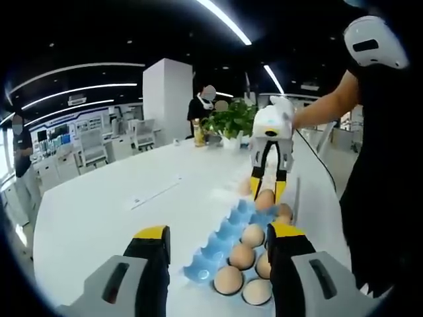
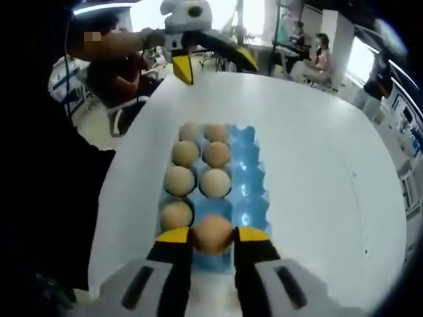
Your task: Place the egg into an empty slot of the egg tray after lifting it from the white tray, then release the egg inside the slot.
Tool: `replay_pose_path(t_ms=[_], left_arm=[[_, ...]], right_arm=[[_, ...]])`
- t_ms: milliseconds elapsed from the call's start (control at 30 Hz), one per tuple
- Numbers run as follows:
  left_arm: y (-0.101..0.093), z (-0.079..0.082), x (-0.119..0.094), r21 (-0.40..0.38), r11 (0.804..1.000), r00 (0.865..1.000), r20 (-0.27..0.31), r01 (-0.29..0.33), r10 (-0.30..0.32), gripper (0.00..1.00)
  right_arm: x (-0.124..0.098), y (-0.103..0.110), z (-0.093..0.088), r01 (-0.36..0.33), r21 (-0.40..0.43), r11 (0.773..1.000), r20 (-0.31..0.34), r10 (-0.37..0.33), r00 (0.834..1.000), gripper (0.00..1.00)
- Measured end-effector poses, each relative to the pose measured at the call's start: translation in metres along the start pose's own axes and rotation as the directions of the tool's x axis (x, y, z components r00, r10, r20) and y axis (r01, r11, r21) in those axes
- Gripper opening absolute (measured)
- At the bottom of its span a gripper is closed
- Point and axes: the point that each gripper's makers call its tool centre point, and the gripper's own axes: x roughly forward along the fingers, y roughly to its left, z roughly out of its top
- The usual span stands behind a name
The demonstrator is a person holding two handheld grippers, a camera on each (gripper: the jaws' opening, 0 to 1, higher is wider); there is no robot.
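while clamped in right claw (image 2: 213, 236), tan egg (image 2: 212, 234) smooth.

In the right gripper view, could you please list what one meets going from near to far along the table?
Right hand-held gripper shut on an egg → blue egg tray with seven eggs → bare white table → left hand-held gripper, open.

light: bright ceiling strip lights (image 1: 225, 20) overhead | glare: white worktop (image 1: 112, 205) washed out, windows blown out | shadows: soft, faint | quality: soft focus, fisheye bending at edges
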Motion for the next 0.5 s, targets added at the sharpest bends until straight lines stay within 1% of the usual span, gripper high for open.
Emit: replay_pose_path(t_ms=[167,500], left_arm=[[-0.002,0.000,0.000,-0.003,1.000,1.000,-0.001,0.004,-0.004,0.59],[0.000,-0.001,-0.003,-0.008,1.000,1.000,-0.002,-0.005,0.005,0.59]], right_arm=[[0.012,0.000,0.003,-0.019,-0.003,1.000,-0.001,0.019,1.000,0.24],[0.022,-0.002,0.002,-0.040,0.003,0.999,-0.010,0.040,0.999,0.24]])
